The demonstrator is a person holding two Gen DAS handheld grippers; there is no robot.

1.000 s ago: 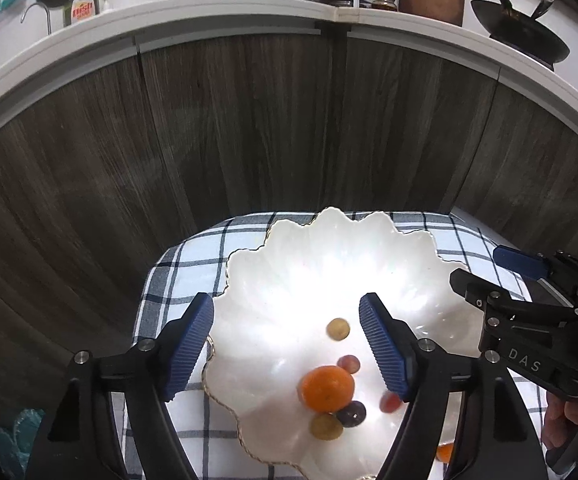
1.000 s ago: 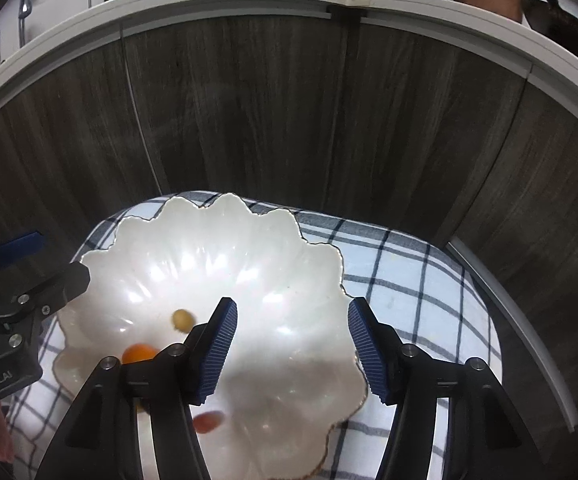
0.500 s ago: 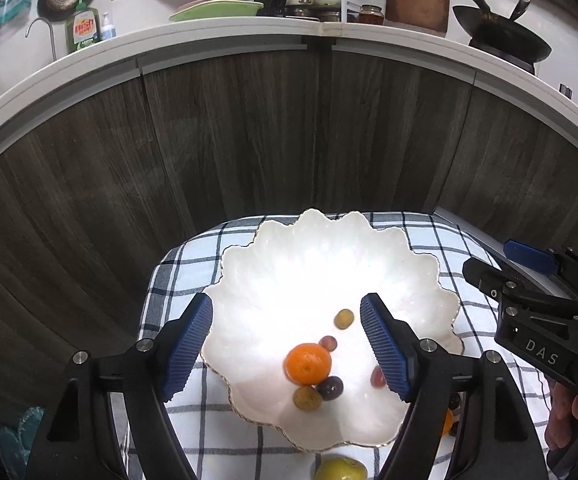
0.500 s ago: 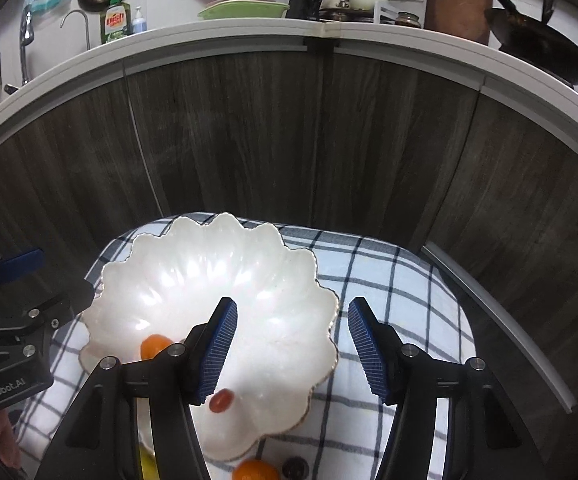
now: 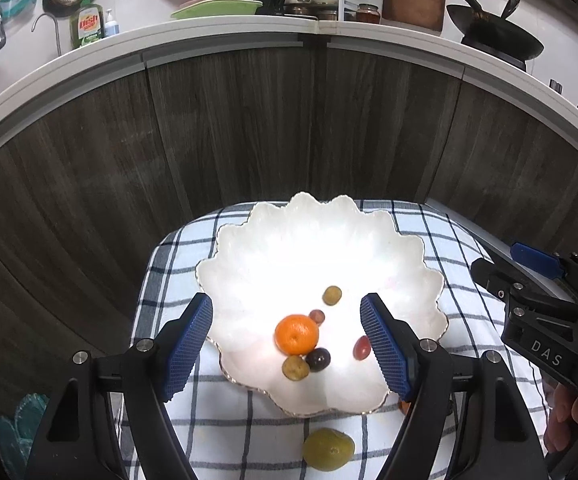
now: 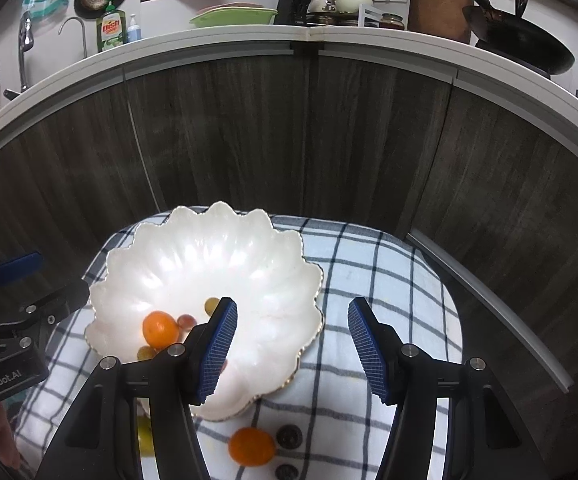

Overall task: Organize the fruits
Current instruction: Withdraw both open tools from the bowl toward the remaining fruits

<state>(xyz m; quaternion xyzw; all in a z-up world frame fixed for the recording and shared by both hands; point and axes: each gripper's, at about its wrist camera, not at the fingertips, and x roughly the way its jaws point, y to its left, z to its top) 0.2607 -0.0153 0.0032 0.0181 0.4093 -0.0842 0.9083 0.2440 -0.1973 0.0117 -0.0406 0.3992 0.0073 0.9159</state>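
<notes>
Scalloped white bowl (image 5: 409, 256): holds sorted mandarin (image 5: 296, 333), grapes. I hover left gripper (image 5: 287, 346) and right gripper (image 6: 292, 349), jaws open, empty; second mandarin (image 6: 251, 446) waits by checked cloth's (image 6: 389, 280) near edge.

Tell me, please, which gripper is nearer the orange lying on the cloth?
Right. The orange lies just below the right gripper's open jaws; the left gripper hovers over the bowl, farther off.

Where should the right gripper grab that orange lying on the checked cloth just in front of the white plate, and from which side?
Across its round middle, coming from above. The loose orange sits on the checked cloth, with the scalloped plate close behind and a small dark fruit right beside it. The open right gripper should probably straddle it front to back to clear that fruit.
</notes>
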